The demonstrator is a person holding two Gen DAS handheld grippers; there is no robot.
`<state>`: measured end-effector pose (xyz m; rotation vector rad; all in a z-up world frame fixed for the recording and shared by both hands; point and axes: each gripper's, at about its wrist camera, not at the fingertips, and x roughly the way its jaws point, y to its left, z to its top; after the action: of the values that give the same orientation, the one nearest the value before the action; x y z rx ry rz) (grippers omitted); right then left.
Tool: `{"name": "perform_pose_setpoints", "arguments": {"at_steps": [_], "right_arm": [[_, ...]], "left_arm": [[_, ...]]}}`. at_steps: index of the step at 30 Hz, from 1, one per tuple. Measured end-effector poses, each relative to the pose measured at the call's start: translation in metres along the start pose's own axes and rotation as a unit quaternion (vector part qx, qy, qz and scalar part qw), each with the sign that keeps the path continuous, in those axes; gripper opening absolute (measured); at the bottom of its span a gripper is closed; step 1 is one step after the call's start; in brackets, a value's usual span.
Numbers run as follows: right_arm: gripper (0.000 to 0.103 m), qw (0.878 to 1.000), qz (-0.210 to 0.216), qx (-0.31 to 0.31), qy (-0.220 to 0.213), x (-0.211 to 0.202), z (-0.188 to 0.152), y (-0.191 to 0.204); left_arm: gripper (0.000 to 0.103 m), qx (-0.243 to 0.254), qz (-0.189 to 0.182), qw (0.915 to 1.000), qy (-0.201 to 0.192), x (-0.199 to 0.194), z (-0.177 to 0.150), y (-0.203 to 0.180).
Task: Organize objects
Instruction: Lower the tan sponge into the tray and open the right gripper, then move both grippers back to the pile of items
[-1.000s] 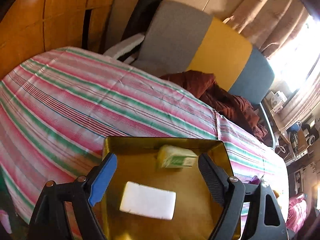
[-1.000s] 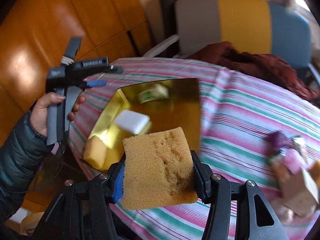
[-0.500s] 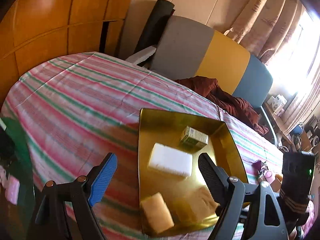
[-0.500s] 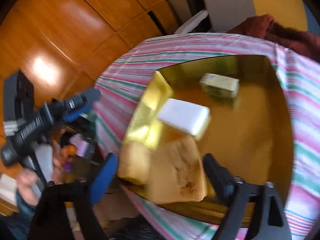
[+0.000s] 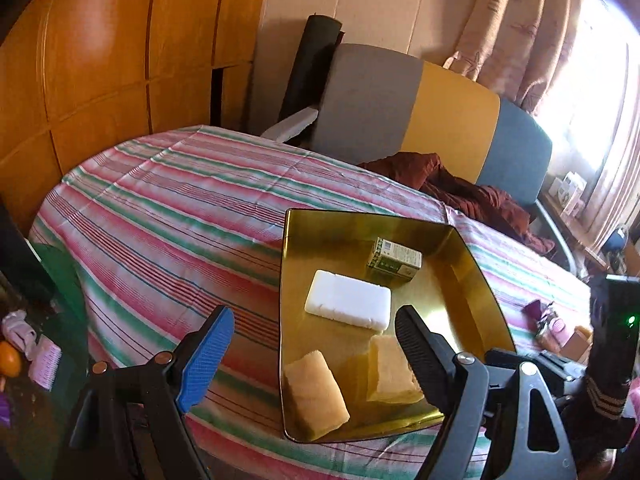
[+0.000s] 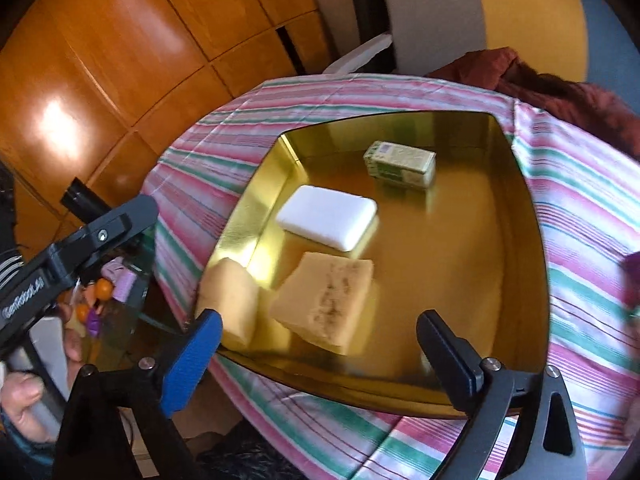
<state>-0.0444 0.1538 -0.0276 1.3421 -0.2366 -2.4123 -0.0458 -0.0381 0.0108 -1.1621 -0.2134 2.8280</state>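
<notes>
**Right gripper** (image 6: 318, 322): nearest the camera, over the near edge of the tray (image 6: 532, 240). Jaws just opened and now spread wide, pressing on nothing.

**Large sponge** (image 6: 326, 300): in the tray, flat on the floor, just beyond the right fingertips. Centred on the gap but clear of both pads. Long axis runs roughly near to far, so the short side faces across the jaws. Apparently set down and released.

**Small sponge** (image 6: 230, 300): in the near left corner of the tray, leaning on the left wall, just left of the large one.

**Left gripper** (image 5: 314, 316): open and empty, hovering over the near left part of the tray and the striped cloth (image 5: 160, 208).

**White bar** (image 6: 326, 216): next farther in, near the left wall, long axis left to right.

**Green box** (image 6: 400, 164): farthest in the tray, lying on its side near the far wall.

**Count in tray:** two sponges, one white bar, one box. One tray in all.

**Loose items** (image 5: 550, 326): outside the tray on the cloth, to the right. A purple piece, a pink piece and a small carton, perhaps more, but too small to count surely. Probably next to be fetched, with the right hand judged the nearer.

**Couch** (image 5: 440, 120): farthest back, grey, yellow and blue.
</notes>
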Motion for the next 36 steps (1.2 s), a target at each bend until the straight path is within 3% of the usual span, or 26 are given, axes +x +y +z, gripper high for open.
{"name": "perform_pose_setpoints", "arguments": {"at_steps": [5,7,17,36], "right_arm": [[0.101,0.999,-0.034,-0.023,-0.023,-0.006,-0.004,0.005],[0.101,0.998,-0.045,-0.03,-0.033,-0.009,-0.005,0.007],[0.102,0.995,-0.07,-0.028,-0.059,-0.022,-0.013,0.003],[0.103,0.993,-0.093,0.003,-0.079,-0.037,-0.022,-0.02]], "left_arm": [[0.083,0.031,0.063,0.997,-0.033,-0.011,-0.01,-0.017],[0.083,0.035,0.069,0.9964,-0.035,-0.013,-0.012,-0.02],[0.083,0.049,0.07,0.9958,-0.031,-0.013,-0.023,-0.028],[0.084,0.052,0.008,0.9986,0.006,-0.002,-0.034,-0.043]]}}
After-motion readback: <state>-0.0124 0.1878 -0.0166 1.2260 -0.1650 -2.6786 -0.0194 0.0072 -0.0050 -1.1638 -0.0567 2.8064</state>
